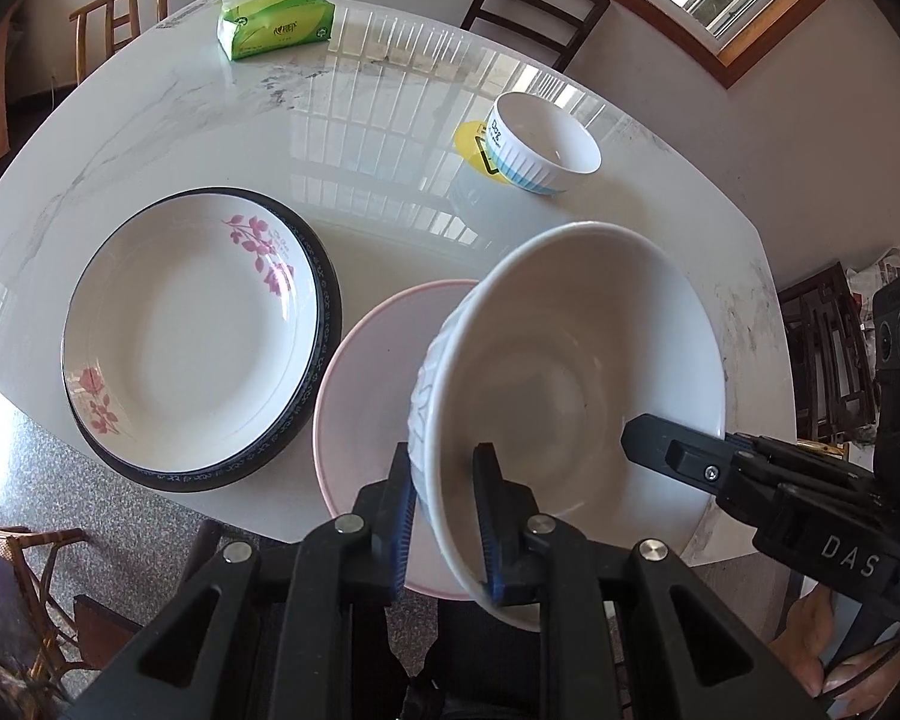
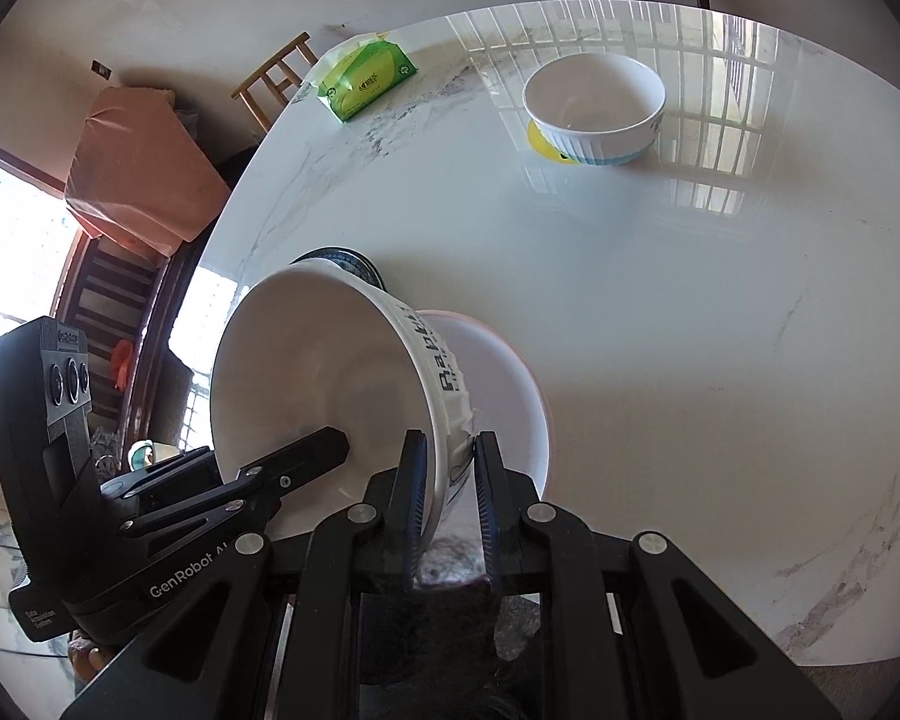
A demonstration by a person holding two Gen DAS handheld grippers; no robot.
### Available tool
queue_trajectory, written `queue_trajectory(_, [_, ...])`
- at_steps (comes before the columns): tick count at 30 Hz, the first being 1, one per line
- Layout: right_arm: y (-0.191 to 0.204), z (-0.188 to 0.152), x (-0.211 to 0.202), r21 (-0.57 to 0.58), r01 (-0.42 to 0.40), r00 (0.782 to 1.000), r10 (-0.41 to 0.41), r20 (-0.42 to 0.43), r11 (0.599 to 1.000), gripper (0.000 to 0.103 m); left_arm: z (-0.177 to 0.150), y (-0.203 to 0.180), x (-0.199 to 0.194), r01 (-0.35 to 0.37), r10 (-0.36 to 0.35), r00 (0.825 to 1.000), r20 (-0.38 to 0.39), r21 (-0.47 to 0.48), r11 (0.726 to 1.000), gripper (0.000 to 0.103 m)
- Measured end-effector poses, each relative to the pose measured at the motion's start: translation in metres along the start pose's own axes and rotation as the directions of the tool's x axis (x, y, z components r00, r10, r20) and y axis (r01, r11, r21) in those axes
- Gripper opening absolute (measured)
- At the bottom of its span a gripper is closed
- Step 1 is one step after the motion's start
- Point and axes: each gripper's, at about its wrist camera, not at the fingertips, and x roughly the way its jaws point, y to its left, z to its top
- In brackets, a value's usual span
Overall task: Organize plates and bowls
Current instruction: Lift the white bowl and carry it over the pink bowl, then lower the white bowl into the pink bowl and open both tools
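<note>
A large white bowl (image 1: 570, 372) is held tilted above a pink-rimmed plate (image 1: 366, 396) near the table's front edge. My left gripper (image 1: 444, 480) is shut on its near-left rim. My right gripper (image 2: 447, 468) is shut on the opposite rim of the same bowl (image 2: 306, 372), which has black lettering on its side; the pink-rimmed plate (image 2: 504, 396) lies under it. A white floral plate (image 1: 192, 324) sits stacked in a dark-rimmed plate (image 1: 324, 276) at the left. A small ribbed white bowl (image 1: 543, 141) (image 2: 594, 108) stands on a yellow coaster (image 1: 471, 144) farther back.
A green tissue pack (image 1: 276, 21) (image 2: 366, 81) lies at the far side of the white marble table (image 1: 210, 138) (image 2: 690, 300). Wooden chairs (image 1: 120, 12) stand around the table. The table's front edge runs just below the plates.
</note>
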Motion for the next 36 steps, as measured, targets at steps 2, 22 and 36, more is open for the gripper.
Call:
queue_trajectory(2, [0.000,-0.004,0.002,0.003,-0.002,1.000,0.002,-0.001,1.000,0.015,-0.004,0.002,0.003,0.000,0.000,1.000,-0.007,-0.002,1.000,0.019])
queue_trajectory(22, [-0.006,-0.017,0.020,0.023,-0.007,1.000,0.007,-0.012,1.000,0.016,-0.018,0.002,0.018,-0.023,0.023,0.999,-0.029,-0.003,1.000,0.019])
queue_trajectory(36, [-0.011,-0.017,0.032,0.034,-0.007,1.000,0.008,-0.027,0.999,0.016,-0.015,0.001,0.032,-0.069,0.069,0.998,-0.004,0.035,0.997,0.019])
